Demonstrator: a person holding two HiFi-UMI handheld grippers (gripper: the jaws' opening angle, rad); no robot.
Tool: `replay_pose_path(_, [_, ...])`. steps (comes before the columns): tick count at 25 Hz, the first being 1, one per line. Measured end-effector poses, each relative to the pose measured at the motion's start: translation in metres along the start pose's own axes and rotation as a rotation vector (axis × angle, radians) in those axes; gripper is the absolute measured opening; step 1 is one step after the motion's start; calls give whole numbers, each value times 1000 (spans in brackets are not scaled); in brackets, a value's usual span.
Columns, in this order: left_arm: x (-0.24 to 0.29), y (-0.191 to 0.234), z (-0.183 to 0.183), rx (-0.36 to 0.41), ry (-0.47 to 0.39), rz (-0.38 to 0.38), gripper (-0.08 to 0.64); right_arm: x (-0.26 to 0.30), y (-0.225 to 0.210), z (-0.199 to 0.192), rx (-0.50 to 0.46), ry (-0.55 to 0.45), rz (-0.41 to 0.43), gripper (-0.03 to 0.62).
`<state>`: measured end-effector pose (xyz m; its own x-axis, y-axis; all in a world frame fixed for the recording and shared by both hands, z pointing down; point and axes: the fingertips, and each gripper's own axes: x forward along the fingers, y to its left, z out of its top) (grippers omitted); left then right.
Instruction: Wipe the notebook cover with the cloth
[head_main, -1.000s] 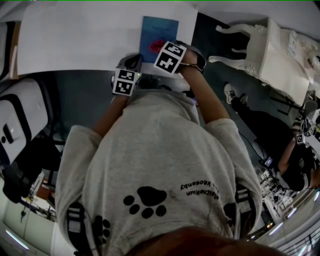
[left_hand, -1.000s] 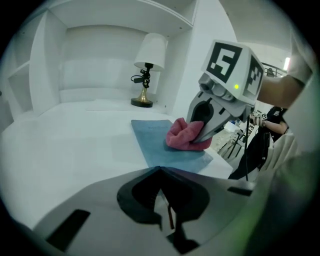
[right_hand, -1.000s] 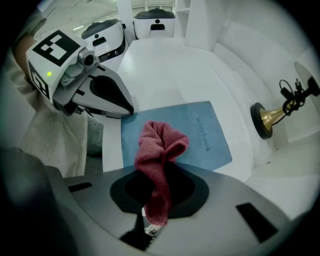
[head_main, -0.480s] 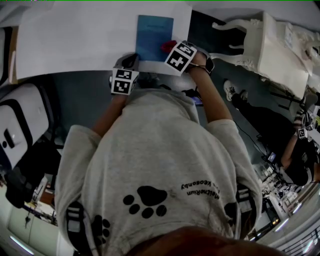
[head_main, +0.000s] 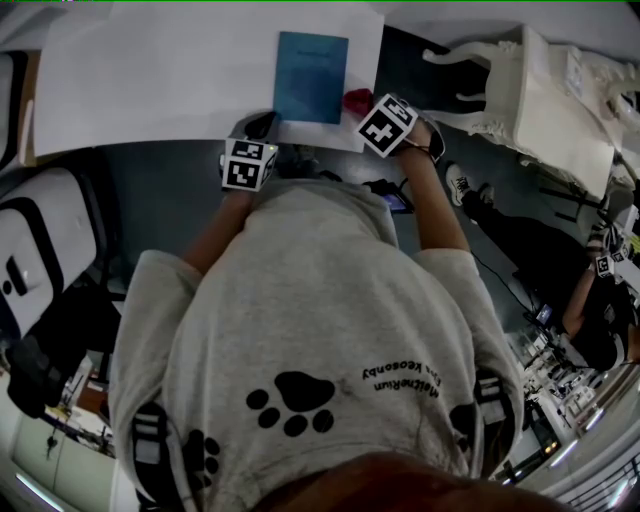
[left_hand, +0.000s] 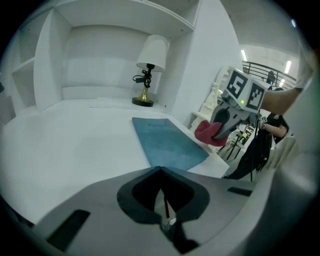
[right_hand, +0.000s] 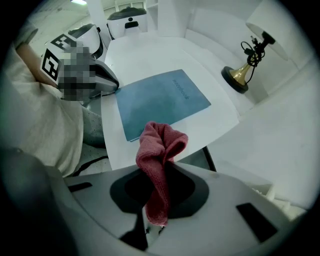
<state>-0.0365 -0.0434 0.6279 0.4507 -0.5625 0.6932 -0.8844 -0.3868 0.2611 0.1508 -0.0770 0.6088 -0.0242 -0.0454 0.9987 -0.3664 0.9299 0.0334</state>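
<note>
Because the cloth (right_hand: 160, 145) looks soft, light and floppy, the right tool (right_hand: 159, 172) pinches one bunched end, just right of the thin, flat notebook (head_main: 311, 77) on the bench (head_main: 150, 80), while the left tool (left_hand: 161, 172) is closed on nothing by the notebook's near corner.

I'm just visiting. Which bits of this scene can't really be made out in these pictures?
Print on the notebook cover: too small to read in any view.
Notebook's near edge, left gripper view: hidden by the left gripper itself, so whether they touch is unclear.
Cloth, head view: mostly hidden behind the marker cube of the right gripper.
</note>
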Motion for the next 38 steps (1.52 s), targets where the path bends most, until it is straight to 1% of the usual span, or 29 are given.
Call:
replay_pose_path(6, [-5, -2, -12, -13, 39, -8, 12, -22, 15, 39, -38, -106, -7, 60])
replay_pose_path(10, [-6, -2, -17, -23, 49, -10, 12, -35, 28, 71, -98, -168, -9, 60])
replay_pose_path(15, [-7, -1, -17, -32, 48, -19, 12, -37, 51, 107, -183, -204, 9, 61])
replay_pose_path(20, [-5, 0, -17, -31, 58, -24, 12, -25, 71, 134, -264, -191, 35, 61])
replay_pose_path(27, [-10, 2, -16, -32, 63, -28, 12, -2, 89, 153, -353, -118, 63, 60])
replay_pose_path(34, [-15, 5, -17, -38, 60, -35, 12, 4, 95, 156, -355, -86, 96, 61])
replay_pose_path(38, [-13, 5, -18, -38, 62, -34, 12, 4, 91, 145, -344, -75, 92, 60])
